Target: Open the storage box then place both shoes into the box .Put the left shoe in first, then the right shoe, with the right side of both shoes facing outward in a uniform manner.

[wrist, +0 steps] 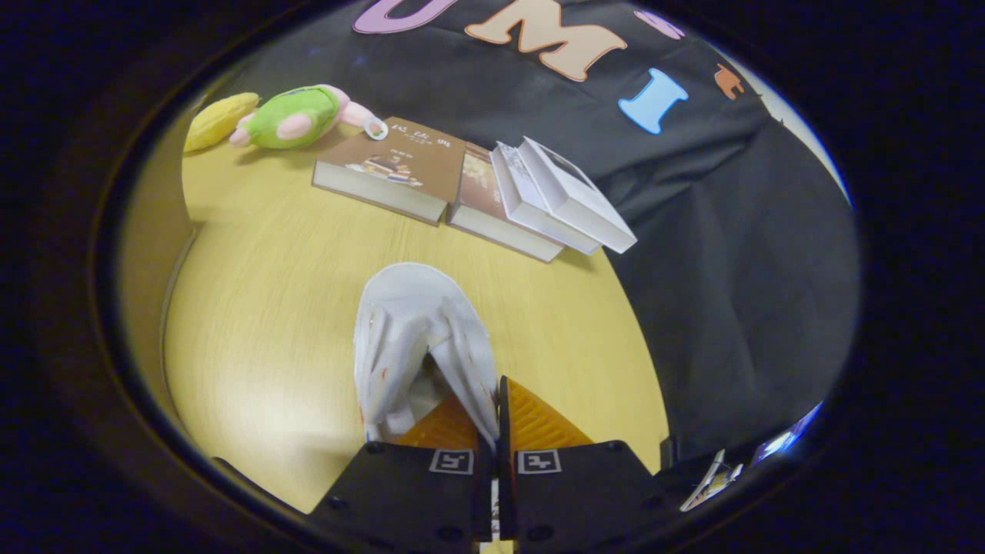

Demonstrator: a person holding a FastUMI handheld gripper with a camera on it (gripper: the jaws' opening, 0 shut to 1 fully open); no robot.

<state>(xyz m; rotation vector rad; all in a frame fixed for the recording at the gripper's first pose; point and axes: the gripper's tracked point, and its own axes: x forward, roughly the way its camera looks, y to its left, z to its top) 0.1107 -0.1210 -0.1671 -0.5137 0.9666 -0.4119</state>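
A white shoe (419, 338) hangs above the wooden table (262, 308), its toe pointing away from me and its opening facing me. My gripper (495, 419) is shut on the shoe's right side wall near the collar, with both orange fingers (539, 423) pressed together on the fabric. The shoe's heel end is hidden behind the left finger.
Several books (469, 188) lie in a row at the far side of the table, the rightmost ones white and tilted. A green and pink plush toy (296, 115) and a yellow plush (219, 119) lie at the far left. Black cloth hangs beyond the table's right edge.
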